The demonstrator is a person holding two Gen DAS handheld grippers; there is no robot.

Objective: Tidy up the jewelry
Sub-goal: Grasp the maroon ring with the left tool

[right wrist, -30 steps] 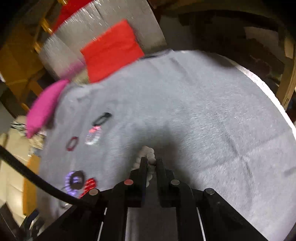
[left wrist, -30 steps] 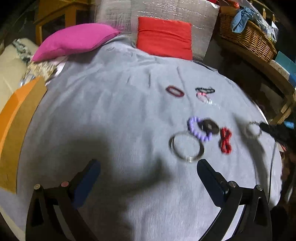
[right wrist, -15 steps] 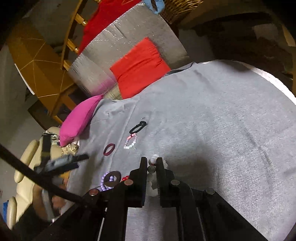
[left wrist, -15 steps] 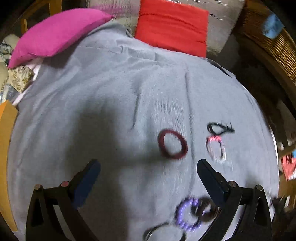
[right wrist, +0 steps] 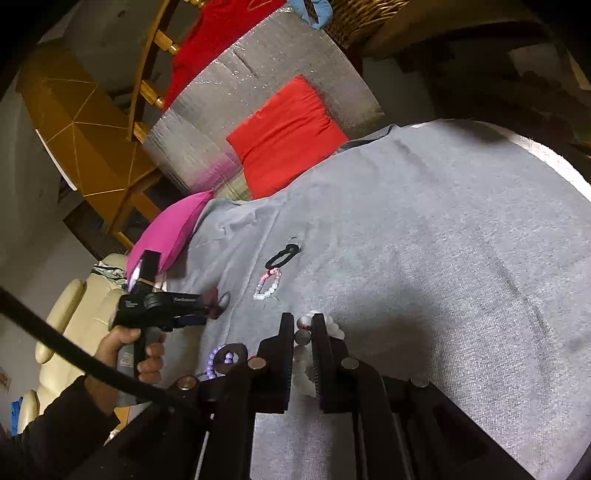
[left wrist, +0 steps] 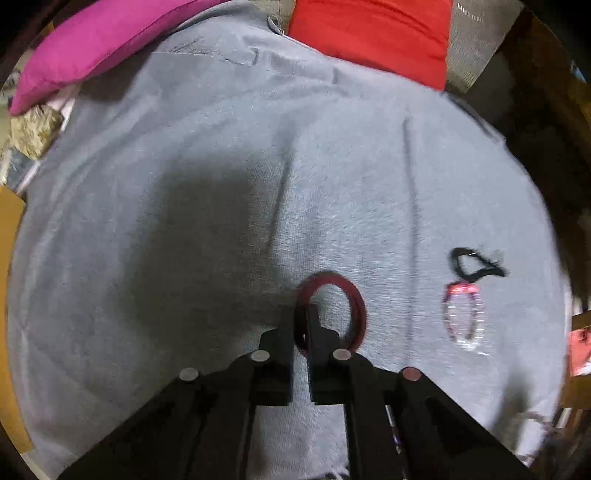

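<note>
A dark red ring (left wrist: 359, 306) lies on the grey cloth (left wrist: 221, 184). My left gripper (left wrist: 301, 314) points steeply down, and its jaws are closing on the ring's left rim, which sits between the pads. In the right wrist view a hand (right wrist: 142, 354) holds that left gripper (right wrist: 214, 310) at the ring (right wrist: 224, 300). My right gripper (right wrist: 302, 325) is shut on a white bead bracelet (right wrist: 332, 326) just above the cloth. A black loop (left wrist: 474, 264) and a pink-and-clear bead bracelet (left wrist: 461, 314) lie to the right of the ring.
A purple bead bracelet (right wrist: 211, 360) and a dark brown ring (right wrist: 231, 356) lie near my right gripper's left finger. A pink cushion (left wrist: 92, 44) and a red cushion (left wrist: 369, 33) border the cloth's far edge. A wicker basket (right wrist: 362, 18) stands behind them.
My left gripper travelled across the cloth from the silver and purple pieces to the dark red ring, and its wide-open jaws came together on the rim. The right gripper kept its hold on the white beads.
</note>
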